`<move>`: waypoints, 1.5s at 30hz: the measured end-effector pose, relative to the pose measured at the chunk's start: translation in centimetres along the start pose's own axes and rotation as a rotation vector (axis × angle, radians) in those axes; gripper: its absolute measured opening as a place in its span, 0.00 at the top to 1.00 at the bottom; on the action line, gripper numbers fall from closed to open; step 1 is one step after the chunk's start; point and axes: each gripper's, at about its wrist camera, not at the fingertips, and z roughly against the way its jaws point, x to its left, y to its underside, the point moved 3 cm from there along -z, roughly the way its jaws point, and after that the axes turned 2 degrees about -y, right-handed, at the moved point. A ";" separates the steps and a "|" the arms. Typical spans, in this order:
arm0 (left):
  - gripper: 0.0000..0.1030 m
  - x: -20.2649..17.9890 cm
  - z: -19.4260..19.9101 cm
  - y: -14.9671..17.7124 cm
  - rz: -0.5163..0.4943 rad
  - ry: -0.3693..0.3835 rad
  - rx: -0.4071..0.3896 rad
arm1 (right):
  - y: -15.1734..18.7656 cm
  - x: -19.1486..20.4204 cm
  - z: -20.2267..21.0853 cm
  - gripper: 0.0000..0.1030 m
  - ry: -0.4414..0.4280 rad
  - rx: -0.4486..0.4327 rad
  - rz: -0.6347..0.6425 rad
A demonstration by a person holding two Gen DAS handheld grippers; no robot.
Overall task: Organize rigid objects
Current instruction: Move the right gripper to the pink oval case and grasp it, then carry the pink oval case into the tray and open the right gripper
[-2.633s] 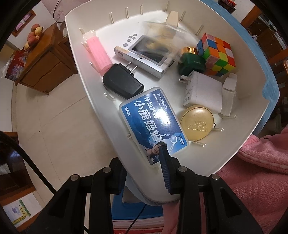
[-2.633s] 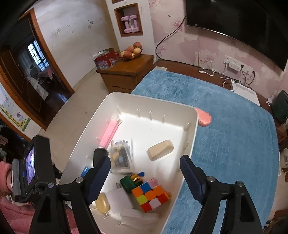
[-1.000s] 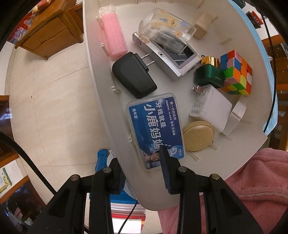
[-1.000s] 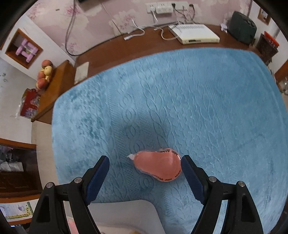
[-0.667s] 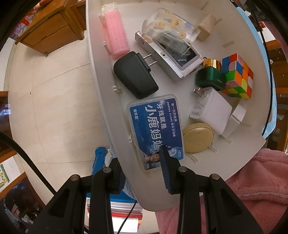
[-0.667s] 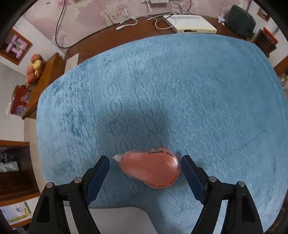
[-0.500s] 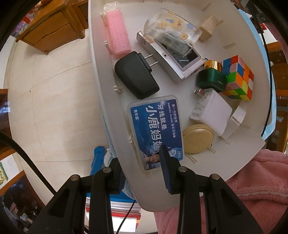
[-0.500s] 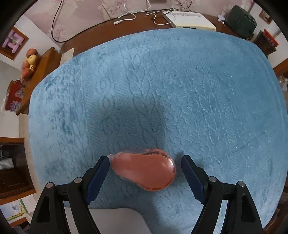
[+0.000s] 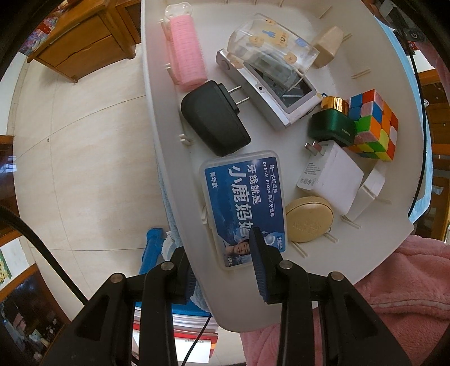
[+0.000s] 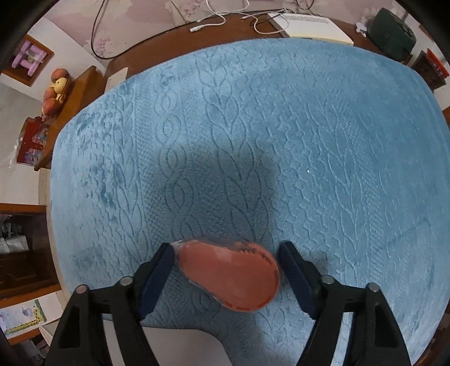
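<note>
My left gripper is shut on the near rim of the white tray, one finger inside and one outside. The tray holds a blue dental floss box, a black charger, a pink roller, a silver device under a clear case, a green bottle, a colour cube, a white charger and a gold compact. My right gripper is open and straddles a coral pear-shaped object lying on the blue mat.
The tray's corner shows at the bottom of the right wrist view. A wooden cabinet stands on the floor to the left. Pink cloth lies at the lower right. Cables and a white box lie beyond the mat.
My right gripper has swung from over the tray to the mat and come down around the coral object, which now sits between the fingers. The left gripper keeps its hold on the tray rim.
</note>
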 end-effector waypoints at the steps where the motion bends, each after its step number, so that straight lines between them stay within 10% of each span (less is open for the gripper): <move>1: 0.65 0.0 0.0 0.0 0.000 0.000 0.000 | -0.1 0.0 0.1 0.30 -0.002 -0.001 0.003; 29: 0.64 -0.7 0.6 0.9 -0.005 -0.049 -0.060 | 3.4 2.9 14.1 0.30 -0.083 -0.280 0.202; 45: 0.64 -1.6 1.8 3.1 0.028 -0.120 -0.179 | 11.9 7.5 24.5 0.30 -0.197 -0.421 0.496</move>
